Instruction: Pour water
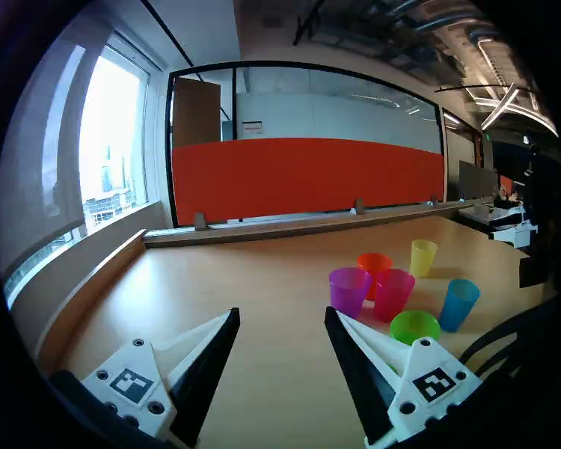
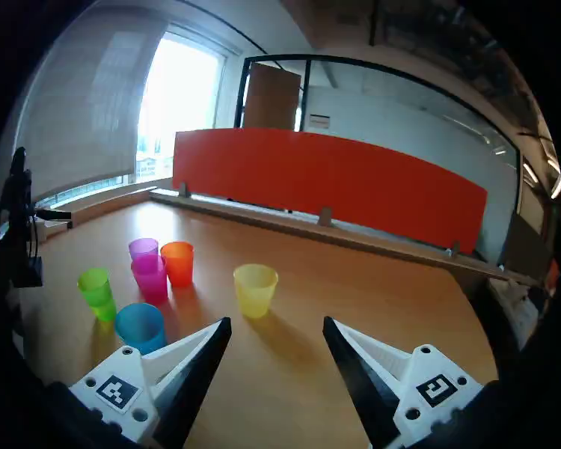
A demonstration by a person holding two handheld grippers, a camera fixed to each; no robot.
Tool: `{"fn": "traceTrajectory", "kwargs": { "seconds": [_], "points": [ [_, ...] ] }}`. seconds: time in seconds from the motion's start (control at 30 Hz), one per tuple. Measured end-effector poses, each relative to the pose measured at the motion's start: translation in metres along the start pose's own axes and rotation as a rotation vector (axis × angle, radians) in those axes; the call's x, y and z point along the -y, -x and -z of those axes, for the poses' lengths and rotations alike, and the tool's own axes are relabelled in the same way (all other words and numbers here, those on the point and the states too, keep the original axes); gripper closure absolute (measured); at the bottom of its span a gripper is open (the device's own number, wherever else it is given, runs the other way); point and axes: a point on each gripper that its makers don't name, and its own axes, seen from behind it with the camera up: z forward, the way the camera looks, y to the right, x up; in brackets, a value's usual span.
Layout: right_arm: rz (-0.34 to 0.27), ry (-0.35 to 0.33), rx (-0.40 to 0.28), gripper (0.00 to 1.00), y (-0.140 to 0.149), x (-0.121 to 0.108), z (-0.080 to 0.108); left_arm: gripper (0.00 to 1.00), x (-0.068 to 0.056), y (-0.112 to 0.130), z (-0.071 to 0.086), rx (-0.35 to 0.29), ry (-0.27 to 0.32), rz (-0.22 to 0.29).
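Several plastic cups stand on a wooden table (image 1: 206, 292). In the left gripper view a purple cup (image 1: 348, 291), a pink cup (image 1: 393, 293), an orange cup (image 1: 374, 266), a yellow cup (image 1: 422, 257), a blue cup (image 1: 458, 304) and a green cup (image 1: 414, 326) cluster at right. My left gripper (image 1: 282, 318) is open, with nothing between its fingers, left of the cluster. In the right gripper view the yellow cup (image 2: 255, 289) stands ahead, with the orange cup (image 2: 178, 263), pink cup (image 2: 150, 278), purple cup (image 2: 143, 248), green cup (image 2: 96, 292) and blue cup (image 2: 140, 327) at left. My right gripper (image 2: 276, 323) is open and holds nothing.
An orange divider panel (image 1: 303, 176) runs along the table's far edge. A window (image 1: 108, 150) lies to the left. A dark chair back (image 1: 512, 337) sits at the near right of the left gripper view. A dark stand (image 2: 19, 224) rises at the left edge of the right gripper view.
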Motion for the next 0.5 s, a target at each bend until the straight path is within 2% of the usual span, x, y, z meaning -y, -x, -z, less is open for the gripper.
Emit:
{"fn": "traceTrajectory", "kwargs": {
  "seconds": [0.27, 0.5],
  "points": [
    [-0.073, 0.084, -0.060, 0.05, -0.006, -0.022, -0.001, 0.16, 0.000, -0.015, 0.003, -0.050, -0.033, 0.014],
    [-0.119, 0.146, -0.107, 0.05, -0.004, -0.038, -0.002, 0.16, -0.003, -0.023, 0.005, -0.083, -0.053, 0.046]
  ]
}}
